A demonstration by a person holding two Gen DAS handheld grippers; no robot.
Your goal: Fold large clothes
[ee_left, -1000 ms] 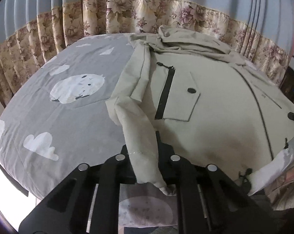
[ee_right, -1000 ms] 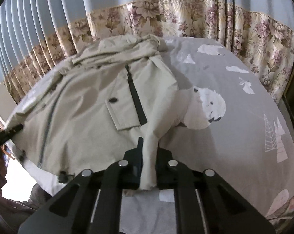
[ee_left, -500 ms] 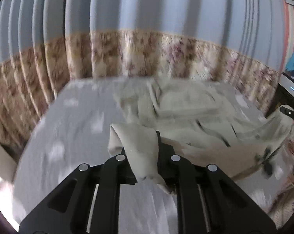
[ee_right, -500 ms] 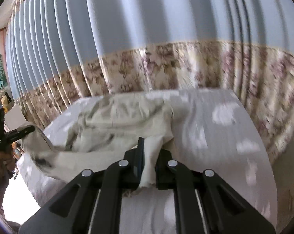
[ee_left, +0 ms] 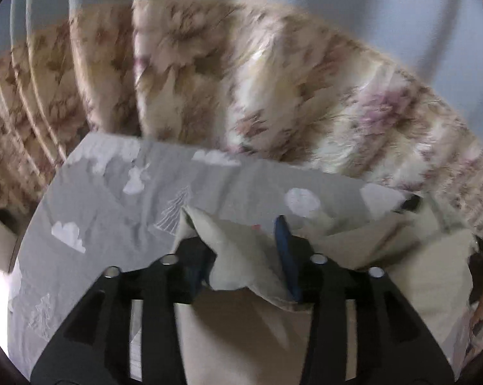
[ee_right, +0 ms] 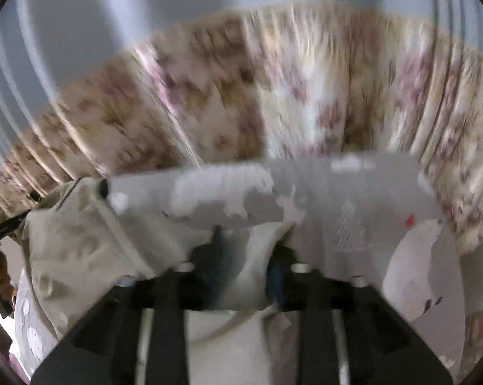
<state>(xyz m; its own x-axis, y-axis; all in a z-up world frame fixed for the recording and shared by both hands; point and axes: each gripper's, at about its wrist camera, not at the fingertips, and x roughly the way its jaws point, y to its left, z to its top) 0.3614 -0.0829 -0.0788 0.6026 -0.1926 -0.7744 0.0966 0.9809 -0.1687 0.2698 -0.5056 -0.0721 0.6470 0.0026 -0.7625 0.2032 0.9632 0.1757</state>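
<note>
A beige jacket (ee_left: 417, 276) lies on the grey bed sheet (ee_left: 113, 211), its lower part folded up toward the far edge by the curtain. My left gripper (ee_left: 238, 250) is open, with a beige hem corner (ee_left: 241, 256) loose between its spread fingers. My right gripper (ee_right: 247, 256) is open too, with a fold of the jacket (ee_right: 251, 276) lying between its fingers. The jacket's bunched body shows at the left of the right wrist view (ee_right: 81, 250). Both views are blurred.
A blue curtain with a floral band (ee_left: 273, 96) hangs right behind the bed's far edge, also in the right wrist view (ee_right: 273, 112). The sheet (ee_right: 385, 234) carries white cloud and bear prints. The other gripper's dark tip (ee_right: 4, 224) shows at far left.
Both grippers carried the jacket's bottom hem up and forward to the far side of the bed near the curtain. Both jaws have opened from their pinch on the cloth.
</note>
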